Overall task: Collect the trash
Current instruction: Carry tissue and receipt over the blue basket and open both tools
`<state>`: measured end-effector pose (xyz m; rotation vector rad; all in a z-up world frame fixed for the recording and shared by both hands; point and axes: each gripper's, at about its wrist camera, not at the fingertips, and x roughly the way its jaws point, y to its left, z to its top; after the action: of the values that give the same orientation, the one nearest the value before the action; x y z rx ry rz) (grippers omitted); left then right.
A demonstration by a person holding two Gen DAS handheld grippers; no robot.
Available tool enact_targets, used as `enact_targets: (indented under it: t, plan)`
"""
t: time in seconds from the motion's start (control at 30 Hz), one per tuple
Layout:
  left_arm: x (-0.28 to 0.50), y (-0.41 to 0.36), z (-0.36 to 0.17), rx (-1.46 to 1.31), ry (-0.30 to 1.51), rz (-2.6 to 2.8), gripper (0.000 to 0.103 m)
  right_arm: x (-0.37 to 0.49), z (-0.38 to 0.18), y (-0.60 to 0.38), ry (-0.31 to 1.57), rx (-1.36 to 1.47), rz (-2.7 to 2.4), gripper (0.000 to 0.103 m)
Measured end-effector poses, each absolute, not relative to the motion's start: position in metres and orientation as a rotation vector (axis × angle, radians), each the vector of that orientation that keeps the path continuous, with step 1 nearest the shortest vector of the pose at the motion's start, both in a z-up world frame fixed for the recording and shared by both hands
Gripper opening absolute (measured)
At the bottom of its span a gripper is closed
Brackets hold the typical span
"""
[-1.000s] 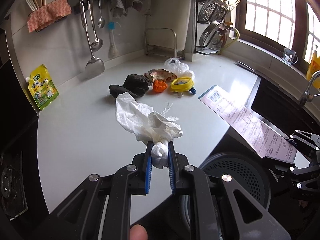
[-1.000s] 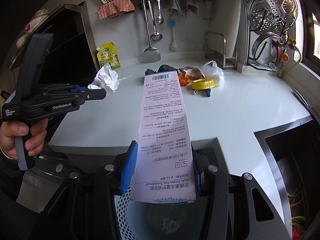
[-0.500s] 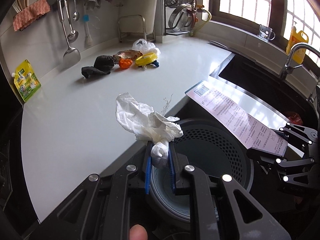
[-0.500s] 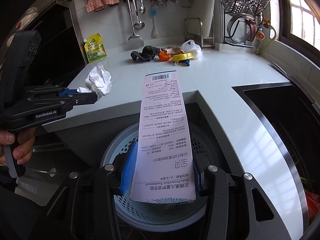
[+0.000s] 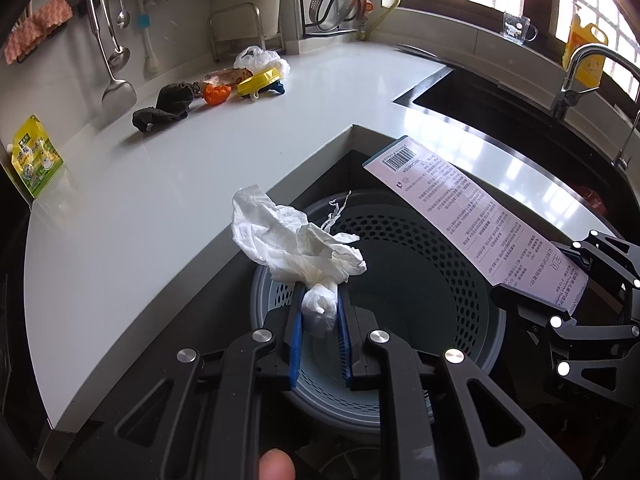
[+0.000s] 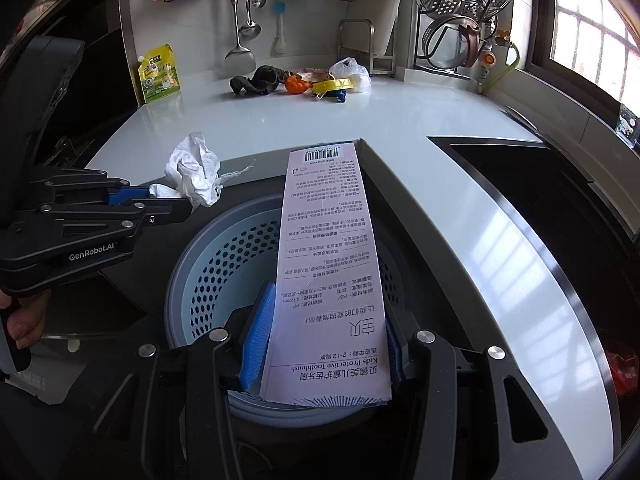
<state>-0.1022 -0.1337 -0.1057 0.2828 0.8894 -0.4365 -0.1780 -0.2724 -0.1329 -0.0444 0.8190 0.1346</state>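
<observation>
The left gripper [image 5: 319,312] was clamped on a crumpled white tissue [image 5: 288,240], held above the perforated grey bin [image 5: 420,264] below the tabletop [image 5: 160,184] edge. At three o'clock of it, the right gripper [image 6: 326,336] was clamped on the edges of a long pink toothbrush package [image 6: 326,256], also over the bin. Farther off, toward twelve o'clock on the tabletop, lay a dark cloth [image 5: 168,104], an orange object [image 5: 216,93], a yellow lid [image 5: 258,79] and a white plastic bag [image 5: 260,58] close together. At two o'clock sat the sink [image 5: 520,120].
</observation>
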Motion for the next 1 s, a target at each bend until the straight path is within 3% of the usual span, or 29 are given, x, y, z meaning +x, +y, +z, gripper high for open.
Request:
enact_targets:
  t: [0.77,1.0]
  plan:
    - [-0.092,-0.145,-0.134,0.307,0.964,-0.454,0.017,-0.163,-0.161,-0.268,0.898,-0.071,0.121,0.046]
    - [-0.09,-0.144,-0.138,0.3,0.978,-0.467,0.025,-0.16,-0.169,-0.262,0.918,-0.092,0.14,0.05]
